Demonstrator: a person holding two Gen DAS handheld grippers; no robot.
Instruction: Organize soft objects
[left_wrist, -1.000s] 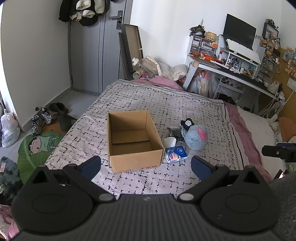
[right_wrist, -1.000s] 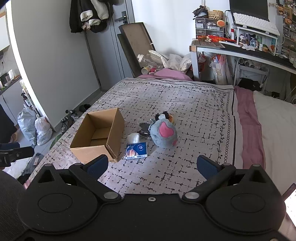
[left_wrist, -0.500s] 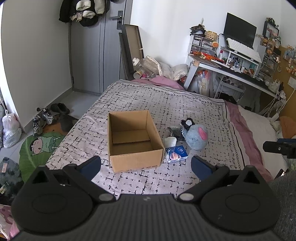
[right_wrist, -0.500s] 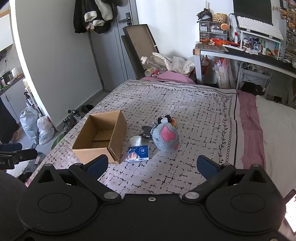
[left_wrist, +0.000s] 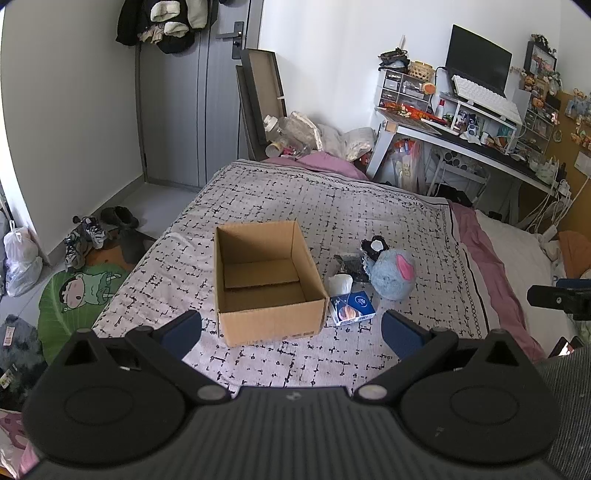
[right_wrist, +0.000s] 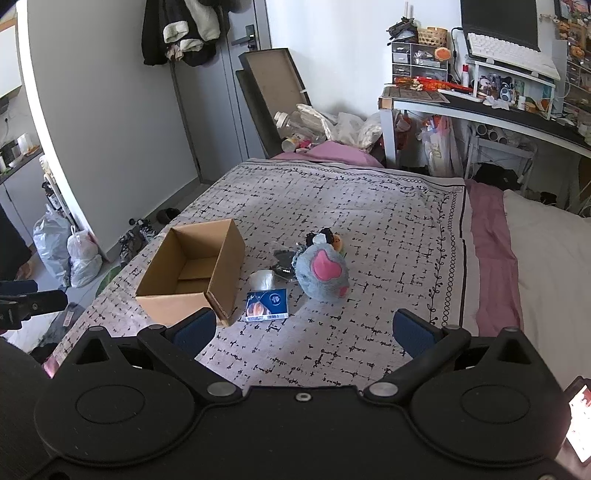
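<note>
An open cardboard box (left_wrist: 267, 284) (right_wrist: 192, 273) stands on the patterned bedspread with nothing loose inside. To its right lie a grey plush with a pink ear (left_wrist: 393, 273) (right_wrist: 325, 273), a small black-and-white plush (left_wrist: 375, 245) (right_wrist: 321, 238), a dark crumpled item (left_wrist: 349, 264), a white packet (left_wrist: 340, 283) (right_wrist: 263, 278) and a blue tissue pack (left_wrist: 352, 308) (right_wrist: 266, 304). My left gripper (left_wrist: 291, 330) hovers open in front of the box. My right gripper (right_wrist: 303, 330) hovers open short of the plush. Both hold nothing.
The bedspread (left_wrist: 332, 206) covers a bed with pink sheet at its right edge (right_wrist: 491, 258). Shoes and bags lie on the floor at left (left_wrist: 85, 236). A cluttered desk (left_wrist: 461, 136) stands at the back right. A phone (right_wrist: 580, 421) lies at the lower right.
Both grippers have drifted slightly toward the bed; the box and plush sit a little closer in the right wrist view. Nothing was grasped or moved.
</note>
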